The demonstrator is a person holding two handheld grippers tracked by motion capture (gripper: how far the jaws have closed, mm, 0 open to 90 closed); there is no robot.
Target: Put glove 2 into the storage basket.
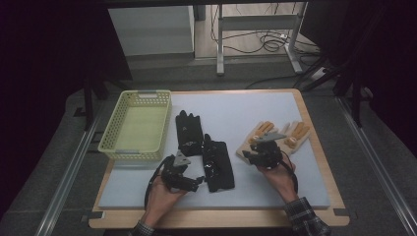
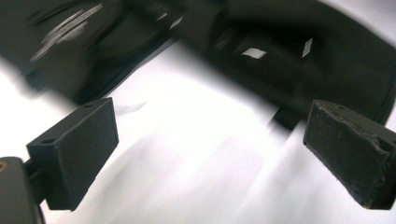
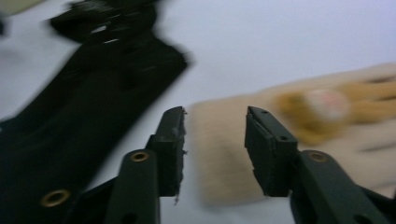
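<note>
- Fingers first: your right gripper [image 3: 213, 140] has its jaws partly apart over the cuff of the beige glove [image 3: 299, 135], with nothing pinched between the pads [image 3: 172, 140]; your left gripper [image 2: 210, 149] stands with jaws wide over bare mat, holding nothing
- Yellow basket [image 1: 136, 126] sits at the far left of the grey mat [image 1: 231, 110]; judging from the layout, the gloves are meant to go in it, so plan each carry leftward
- Near black glove [image 1: 219, 164] lies just beside your left gripper [image 1: 187, 179], with its cuff edge closest to the jaws; the far black glove [image 1: 189, 132] lies touching or overlapping it near the fingertips, though you cannot tell which from above
- Beige glove [image 1: 273, 137] lies palm up at the right of the mat, orange grip patches showing, with your right gripper [image 1: 263, 152] over its cuff end
- Sink the right jaws so one pad goes under the cuff edge and one on top, then close fully; knit fabric slips from a shallow bite
- Take the black cuff with the left the same way, and lift slowly in case the other black glove drags along
- Carry one glove at a time so your hands do not cross
</note>
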